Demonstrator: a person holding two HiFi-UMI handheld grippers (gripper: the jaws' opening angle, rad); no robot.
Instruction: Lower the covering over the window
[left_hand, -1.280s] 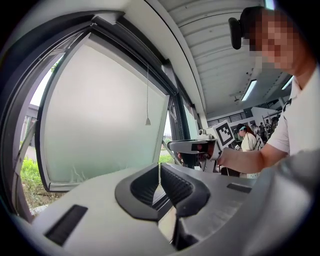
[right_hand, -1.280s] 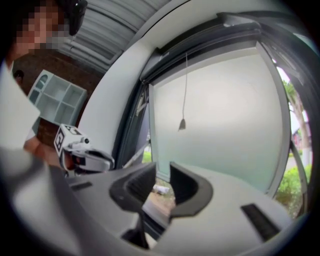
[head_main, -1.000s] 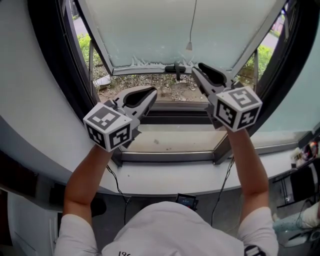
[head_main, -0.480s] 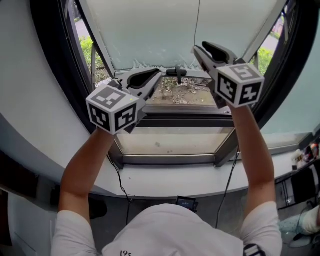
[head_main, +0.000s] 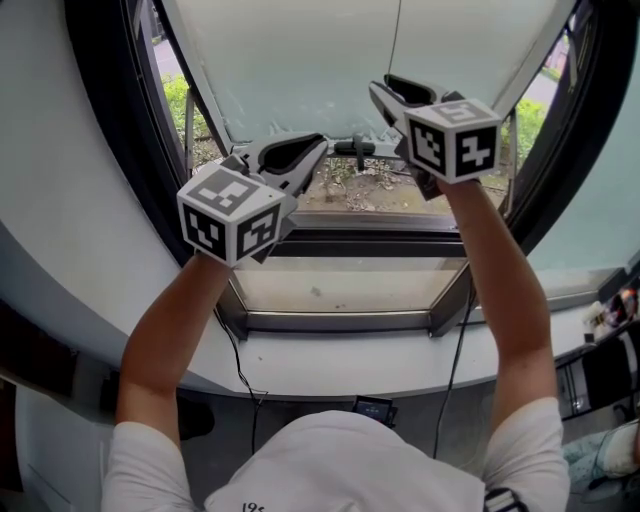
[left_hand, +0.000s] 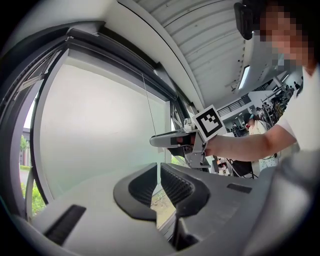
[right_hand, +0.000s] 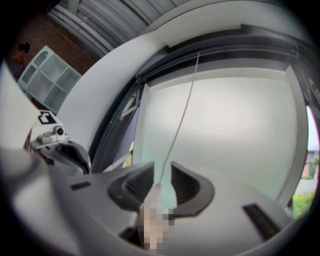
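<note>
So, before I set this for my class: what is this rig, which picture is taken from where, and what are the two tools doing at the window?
There is no robot here. A person holds a two-jaw gripper in each hand, and the patterned cubes are part of those grippers. The head view comes from a camera on the person's head. It looks down at a window whose pale blind is partly lowered, with a white sill below. The other two pictures come from cameras riding on each gripper and looking along its jaws. The left gripper is shut and holds nothing. The right gripper has just been opening its jaws. The blind's thin pull cord hangs between them without being pinched.
</note>
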